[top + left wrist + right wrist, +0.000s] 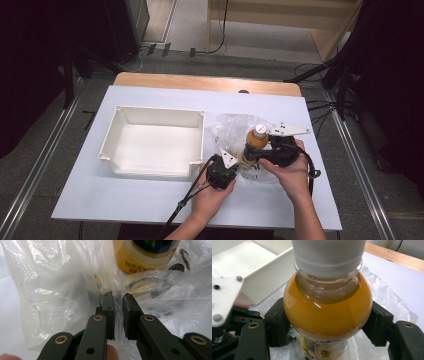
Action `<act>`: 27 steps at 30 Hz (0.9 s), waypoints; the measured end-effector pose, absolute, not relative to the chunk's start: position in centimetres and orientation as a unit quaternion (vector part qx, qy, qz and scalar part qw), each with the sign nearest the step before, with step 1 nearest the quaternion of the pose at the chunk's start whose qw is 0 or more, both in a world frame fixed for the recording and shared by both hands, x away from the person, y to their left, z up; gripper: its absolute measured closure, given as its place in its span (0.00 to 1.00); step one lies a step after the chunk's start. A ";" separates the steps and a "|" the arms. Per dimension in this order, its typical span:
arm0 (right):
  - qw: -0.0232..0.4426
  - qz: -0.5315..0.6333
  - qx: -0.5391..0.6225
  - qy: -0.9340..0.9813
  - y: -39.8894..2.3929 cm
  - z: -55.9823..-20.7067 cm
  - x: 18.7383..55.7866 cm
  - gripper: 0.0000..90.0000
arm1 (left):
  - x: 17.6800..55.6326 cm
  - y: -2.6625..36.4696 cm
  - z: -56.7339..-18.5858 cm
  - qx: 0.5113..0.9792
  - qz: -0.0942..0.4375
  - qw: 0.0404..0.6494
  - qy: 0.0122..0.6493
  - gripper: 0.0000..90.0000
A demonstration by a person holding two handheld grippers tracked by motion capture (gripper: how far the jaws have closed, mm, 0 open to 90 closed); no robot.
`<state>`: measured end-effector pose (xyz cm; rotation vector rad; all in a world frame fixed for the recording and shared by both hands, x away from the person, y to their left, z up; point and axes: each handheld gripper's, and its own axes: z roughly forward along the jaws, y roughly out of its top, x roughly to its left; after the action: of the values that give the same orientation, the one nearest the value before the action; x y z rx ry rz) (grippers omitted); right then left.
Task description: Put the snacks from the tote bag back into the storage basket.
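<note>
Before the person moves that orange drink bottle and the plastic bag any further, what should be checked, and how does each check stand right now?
1. Right hand-held gripper clamped on the bottle: ok, jaws press both sides below the neck.
2. Left hand-held gripper pinching the plastic bag: ok, film sits between nearly closed jaws.
3. White cap on the bottle: ok; tightness cannot tell.
4. Bottle upright: ok in the high view.
5. Bottle fully out of the bag: not ok, its base is in the plastic.
6. White bin with free space inside: ok.
</note>
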<state>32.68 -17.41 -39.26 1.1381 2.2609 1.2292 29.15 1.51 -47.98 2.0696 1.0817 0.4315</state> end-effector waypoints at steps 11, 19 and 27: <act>0.169 0.441 0.387 0.792 -17.4 -37.3 31.7 0.35 | 29.1 1.5 -48.0 0.808 0.170 0.374 0.423 0.91; 0.168 0.440 0.385 0.793 -17.4 -36.9 31.1 0.35 | 29.2 1.7 -47.9 0.804 0.157 0.387 0.424 0.72; 0.168 0.439 0.385 0.794 -17.4 -37.0 31.0 0.35 | 28.0 2.5 -47.1 0.794 0.155 0.424 0.407 0.47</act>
<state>31.04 -17.44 -36.99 1.0937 2.2586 1.2495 28.02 2.49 -47.15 1.9877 1.0174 0.3889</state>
